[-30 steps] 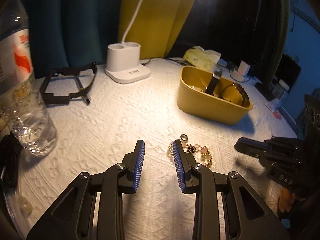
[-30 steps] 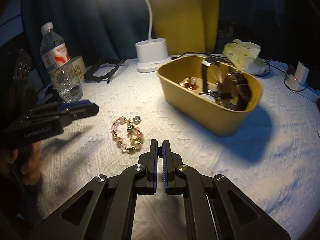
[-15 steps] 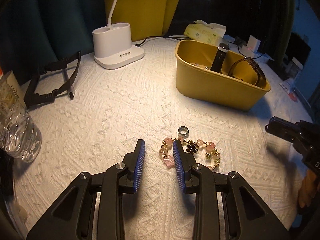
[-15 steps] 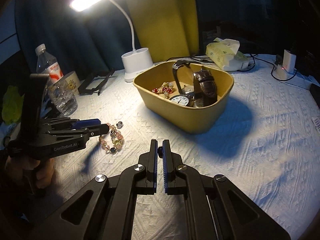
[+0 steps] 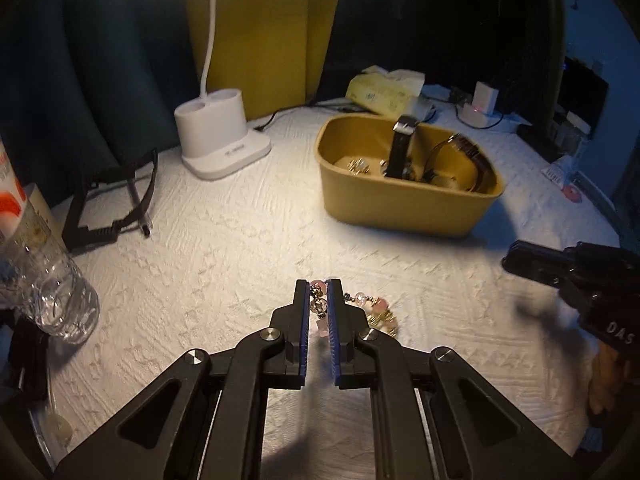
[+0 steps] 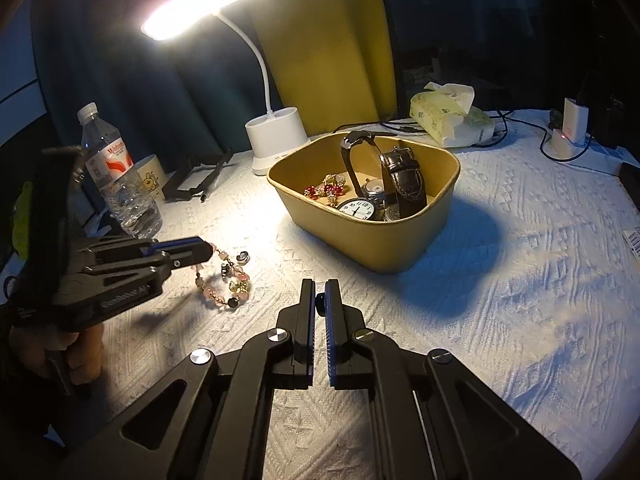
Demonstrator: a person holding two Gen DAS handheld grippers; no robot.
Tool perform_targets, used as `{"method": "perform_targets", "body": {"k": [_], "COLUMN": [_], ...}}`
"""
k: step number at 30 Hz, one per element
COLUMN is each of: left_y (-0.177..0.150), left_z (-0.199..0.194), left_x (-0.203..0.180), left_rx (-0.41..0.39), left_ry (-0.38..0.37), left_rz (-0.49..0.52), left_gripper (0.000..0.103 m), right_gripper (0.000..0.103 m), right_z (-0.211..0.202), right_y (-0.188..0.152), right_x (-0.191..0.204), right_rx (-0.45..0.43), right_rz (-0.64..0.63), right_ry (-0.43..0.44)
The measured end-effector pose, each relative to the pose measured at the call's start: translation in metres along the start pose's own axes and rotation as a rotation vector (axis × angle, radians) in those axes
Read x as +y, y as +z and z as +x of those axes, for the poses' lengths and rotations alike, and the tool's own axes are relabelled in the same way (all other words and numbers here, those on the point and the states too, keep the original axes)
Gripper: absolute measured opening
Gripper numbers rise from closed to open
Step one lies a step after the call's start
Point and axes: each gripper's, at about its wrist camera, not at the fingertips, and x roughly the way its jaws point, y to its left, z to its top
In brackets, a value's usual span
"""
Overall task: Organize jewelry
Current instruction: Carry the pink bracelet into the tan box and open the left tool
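A pink beaded bracelet (image 5: 374,308) hangs from my left gripper (image 5: 319,286), which is shut on its beads and holds it just above the white cloth. In the right wrist view the bracelet (image 6: 224,280) dangles from the left gripper (image 6: 202,250). A small silver ring (image 6: 242,257) lies on the cloth beside it. The yellow bin (image 5: 400,204) holds watches and red-gold jewelry (image 6: 328,191). My right gripper (image 6: 319,298) is shut with nothing but a small dark knob between its tips, and hovers in front of the bin (image 6: 384,248).
A white lamp base (image 5: 222,140) stands at the back, its lit head (image 6: 208,0) overhead. A water bottle (image 6: 120,184) and black stand (image 5: 108,200) are at the left. A tissue pack (image 6: 448,120) and charger (image 6: 572,128) sit behind the bin.
My left gripper has shut on the bracelet and lifted it off the cloth. The right gripper has drawn back a little and stays shut.
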Motion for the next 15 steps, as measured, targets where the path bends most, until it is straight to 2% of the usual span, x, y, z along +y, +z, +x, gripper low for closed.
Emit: {"method": "perform_targets", "body": {"k": [15], "left_y": [0.035], "left_z": [-0.044], "left_x": [-0.034], "left_rx": [-0.143], "left_ry": [-0.01], "left_rz": [0.06], "left_gripper": [0.01], "right_gripper": [0.005], "right_z": [-0.021], "right_y": [0.002], "right_x": [-0.013], "right_rx": [-0.055], "right_rz": [0.025], "right_ry": [0.001]}}
